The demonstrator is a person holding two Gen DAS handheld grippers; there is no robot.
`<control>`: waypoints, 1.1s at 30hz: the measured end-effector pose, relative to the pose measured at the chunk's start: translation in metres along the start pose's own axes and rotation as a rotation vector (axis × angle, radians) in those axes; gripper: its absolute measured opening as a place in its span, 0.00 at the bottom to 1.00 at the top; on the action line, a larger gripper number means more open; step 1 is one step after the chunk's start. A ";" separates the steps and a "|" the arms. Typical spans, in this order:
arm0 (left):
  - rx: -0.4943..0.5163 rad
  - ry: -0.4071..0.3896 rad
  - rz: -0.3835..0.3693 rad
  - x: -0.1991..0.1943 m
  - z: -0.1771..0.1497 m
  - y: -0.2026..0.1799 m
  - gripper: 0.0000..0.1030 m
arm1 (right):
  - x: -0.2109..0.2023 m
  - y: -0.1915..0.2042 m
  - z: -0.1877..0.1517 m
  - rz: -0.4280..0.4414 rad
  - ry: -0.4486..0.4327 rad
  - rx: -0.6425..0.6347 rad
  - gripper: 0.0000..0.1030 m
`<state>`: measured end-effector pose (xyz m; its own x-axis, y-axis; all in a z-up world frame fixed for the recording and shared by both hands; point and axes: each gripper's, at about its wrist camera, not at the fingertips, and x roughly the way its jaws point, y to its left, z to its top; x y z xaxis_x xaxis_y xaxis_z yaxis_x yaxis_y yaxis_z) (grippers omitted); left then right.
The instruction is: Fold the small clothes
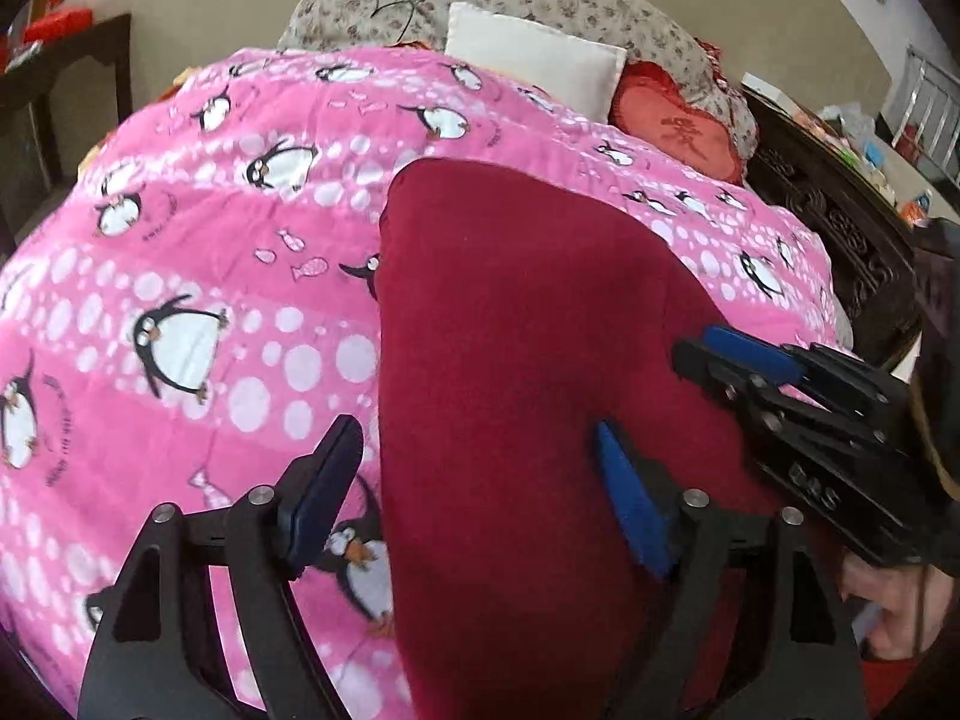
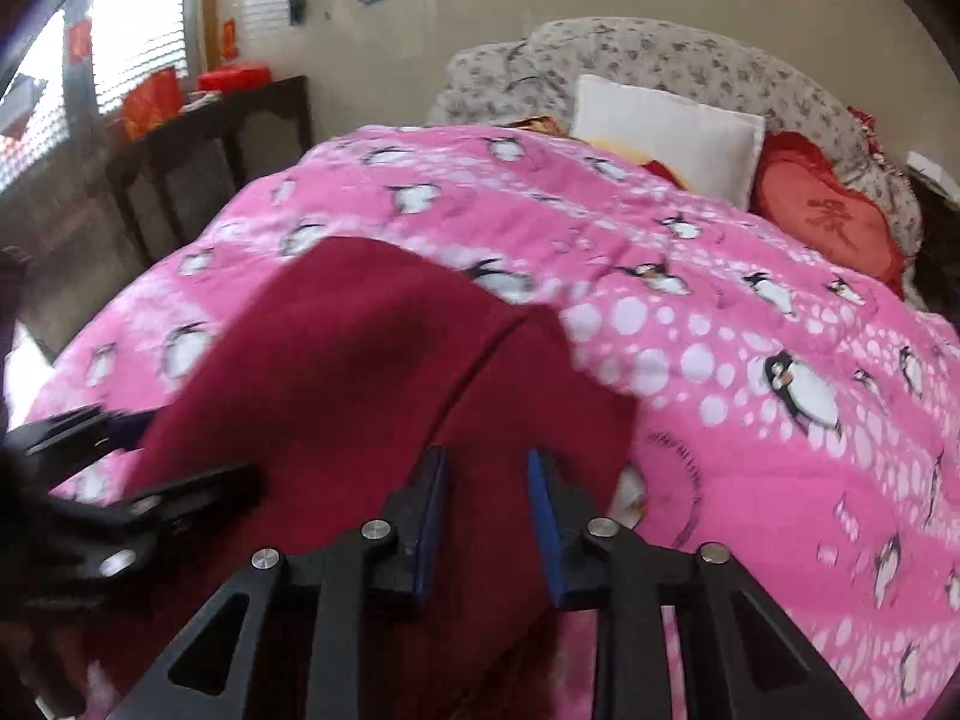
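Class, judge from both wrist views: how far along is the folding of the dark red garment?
Done: the dark red garment lies spread on the pink penguin quilt; a seam or fold edge shows. In hand: nothing; the left gripper and right gripper hover open over its near end. Left: grasp and fold it.

Matt dark-red cloth garment (image 1: 528,360), fleecy quilt (image 1: 180,276)

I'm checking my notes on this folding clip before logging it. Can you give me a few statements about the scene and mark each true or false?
1. The dark red garment lies on a pink penguin-print quilt. True.
2. The left hand-held gripper is shut on the garment. False: its jaws are wide open.
3. A white pillow sits at the far end of the bed. True.
4. The garment is blue. False: it is dark red.
5. The right hand-held gripper is open over the garment. True.
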<state>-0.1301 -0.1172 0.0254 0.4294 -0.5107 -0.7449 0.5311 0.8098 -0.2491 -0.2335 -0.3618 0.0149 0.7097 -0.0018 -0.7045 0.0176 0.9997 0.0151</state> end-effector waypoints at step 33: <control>0.066 -0.133 0.116 -0.042 -0.039 -0.018 0.78 | -0.086 0.032 -0.090 0.112 -0.051 0.038 0.26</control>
<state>-0.1865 -0.0994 0.0371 0.5812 -0.4524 -0.6764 0.5174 0.8470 -0.1220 -0.3572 -0.3276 0.0124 0.7437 0.1073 -0.6598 -0.0374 0.9922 0.1191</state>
